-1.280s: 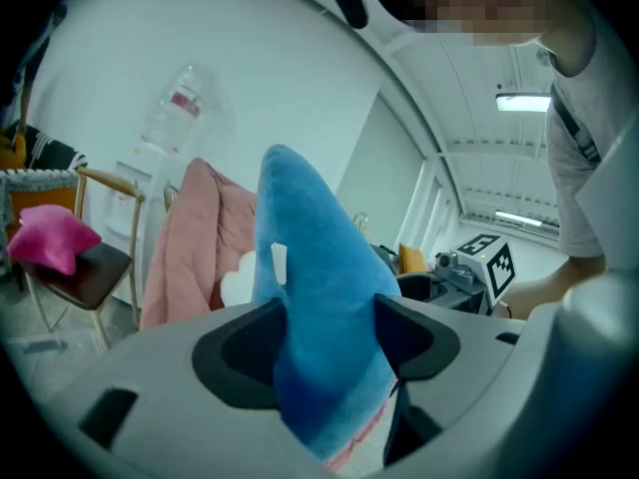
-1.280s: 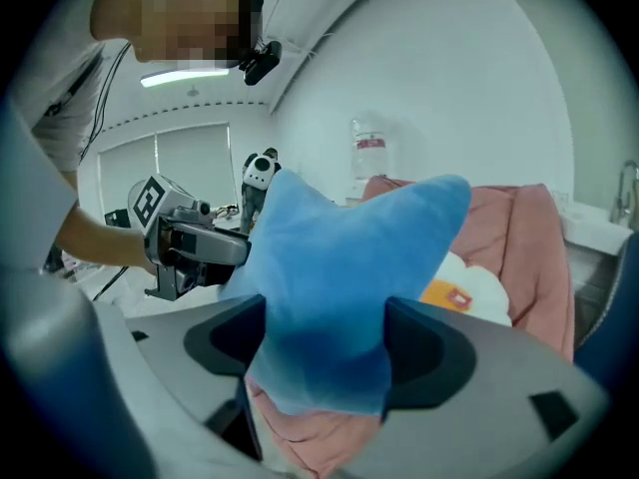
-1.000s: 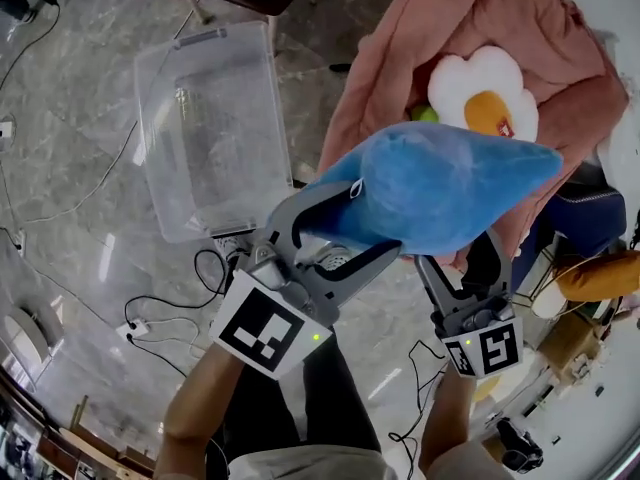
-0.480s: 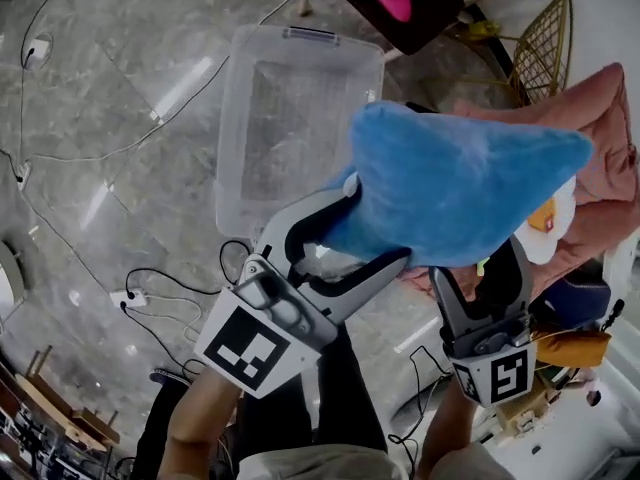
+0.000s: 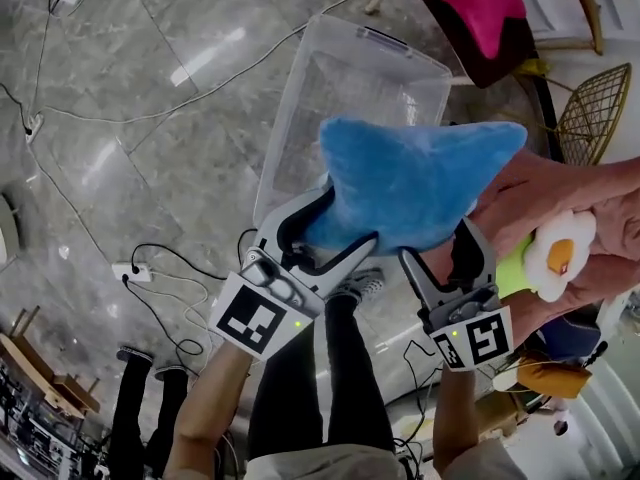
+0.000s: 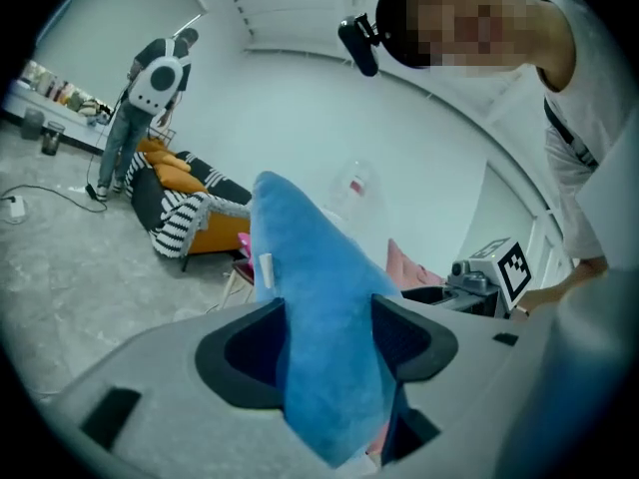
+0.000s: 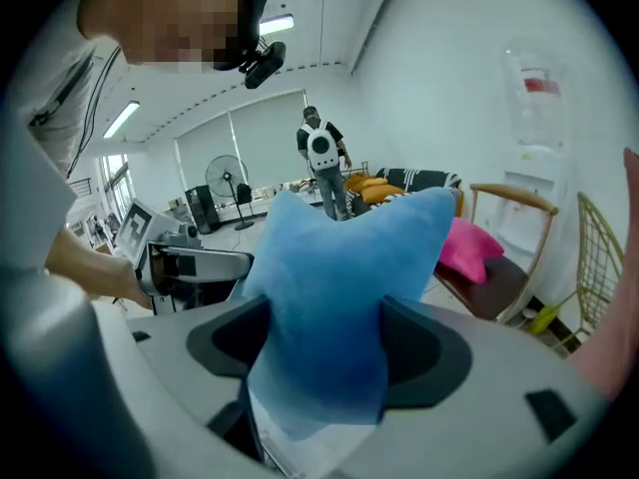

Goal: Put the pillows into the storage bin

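- Carry stage here: the blue pillow (image 5: pixel 410 183) is up in the air, and both grippers are clamped on its near edge.
- The left gripper (image 5: pixel 345 218) pinches the near left corner and the right gripper (image 5: pixel 437 240) the near right side. In both gripper views the pads are sunk into the plush, so that's a real grip, not just a cradle.
- The pillow hangs over the near end of the clear storage bin (image 5: pixel 340 78) on the floor and isn't inside yet. The bin looks empty.
- My guess for the next move: push it forward over the middle of the bin, lower it, then open both sets of jaws together so it doesn't swing off one side.
- Looks-wise it's bright blue, fuzzy and star-ish with pointy corners, with a little white tag on one side. It's squishy where it's gripped.
- Left to do, I'd say: a pink pillow (image 5: pixel 478 3) on the chair past the bin and a fried-egg pillow (image 5: pixel 560 258) off to the right.
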A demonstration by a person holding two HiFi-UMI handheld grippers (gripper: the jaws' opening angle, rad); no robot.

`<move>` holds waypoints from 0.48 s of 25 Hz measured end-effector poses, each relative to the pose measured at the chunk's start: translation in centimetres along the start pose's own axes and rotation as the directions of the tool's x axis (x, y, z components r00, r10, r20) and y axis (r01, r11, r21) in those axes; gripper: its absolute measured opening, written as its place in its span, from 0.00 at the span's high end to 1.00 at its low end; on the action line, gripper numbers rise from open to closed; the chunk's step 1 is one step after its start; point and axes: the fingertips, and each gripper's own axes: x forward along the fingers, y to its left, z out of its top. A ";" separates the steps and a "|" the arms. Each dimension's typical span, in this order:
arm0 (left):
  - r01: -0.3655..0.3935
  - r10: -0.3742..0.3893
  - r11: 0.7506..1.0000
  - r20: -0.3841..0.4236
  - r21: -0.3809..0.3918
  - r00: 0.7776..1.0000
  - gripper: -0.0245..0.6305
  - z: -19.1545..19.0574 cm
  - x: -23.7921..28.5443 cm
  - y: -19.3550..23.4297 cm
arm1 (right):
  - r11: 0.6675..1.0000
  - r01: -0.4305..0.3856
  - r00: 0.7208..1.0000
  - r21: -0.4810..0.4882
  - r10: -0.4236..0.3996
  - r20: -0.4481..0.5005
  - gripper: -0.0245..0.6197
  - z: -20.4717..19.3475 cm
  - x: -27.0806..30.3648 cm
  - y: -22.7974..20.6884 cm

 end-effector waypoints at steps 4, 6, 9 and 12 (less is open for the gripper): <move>-0.058 0.058 0.998 -0.012 -0.027 0.998 0.55 -3.6 -1.1 3.5 | 1.000 -0.026 0.998 0.014 0.026 -0.051 0.42 -3.1 4.0 1.4; -0.081 0.079 0.995 -0.032 -0.062 0.996 0.55 -6.2 -1.1 5.3 | 0.999 -0.042 0.996 0.026 0.044 -0.083 0.43 -5.4 5.9 1.6; -0.109 0.103 0.990 -0.064 -0.094 0.993 0.55 -10.1 -0.6 7.5 | 0.995 -0.061 0.988 0.074 0.070 -0.134 0.44 -9.6 8.5 1.6; -0.132 0.118 0.986 -0.134 -0.100 0.984 0.55 -13.7 -0.2 8.6 | 0.989 -0.076 0.981 0.131 0.097 -0.167 0.45 -13.6 10.1 1.7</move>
